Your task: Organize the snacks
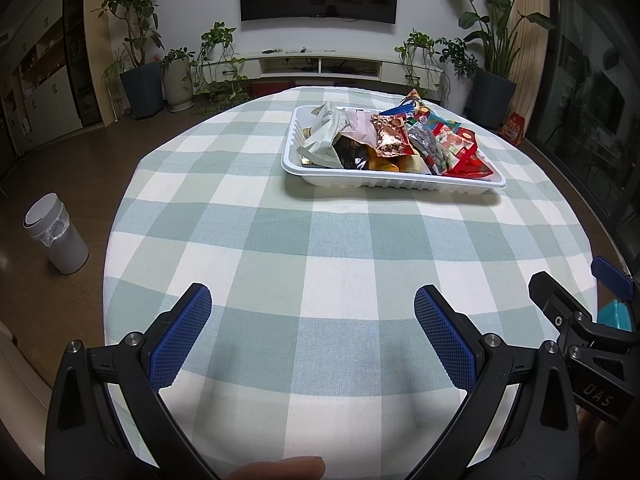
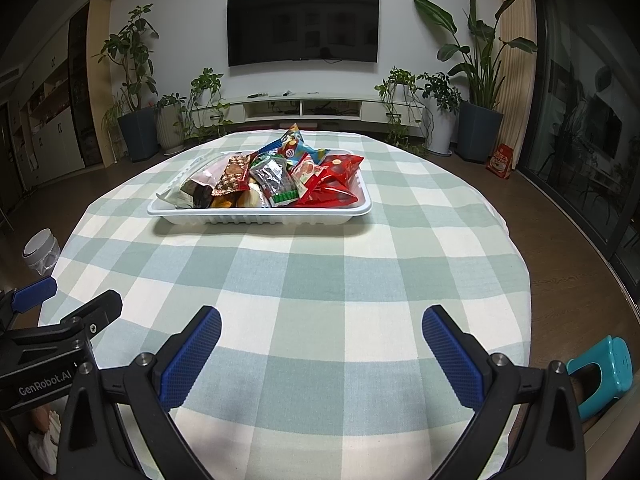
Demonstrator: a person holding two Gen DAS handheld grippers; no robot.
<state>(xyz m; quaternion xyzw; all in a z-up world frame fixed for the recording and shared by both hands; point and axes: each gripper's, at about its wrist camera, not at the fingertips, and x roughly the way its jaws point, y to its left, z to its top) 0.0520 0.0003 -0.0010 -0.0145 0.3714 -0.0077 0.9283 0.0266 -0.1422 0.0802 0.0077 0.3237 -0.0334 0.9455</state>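
On the floor at nine o'clock stands a white bin [image 1: 56,236], well clear of the checked tablecloth [image 1: 320,260]. The left gripper [image 1: 312,336] hangs low over the near edge of the cloth at six o'clock, jaws spread wide and empty. The right gripper [image 2: 322,350] sits just beside it, likewise wide and empty. Ahead at twelve to one o'clock rests the white tray [image 1: 394,182], heaped with snack packets [image 1: 390,140]: a pale crumpled bag at its left end, a copper foil pouch in the middle, red packs at the right. These look light, soft and crinkly, with slick film that likely slips and contents that may crush. I would pinch a sealed edge or corner rather than the puffed middle. The thin tray probably flexes and may slide.
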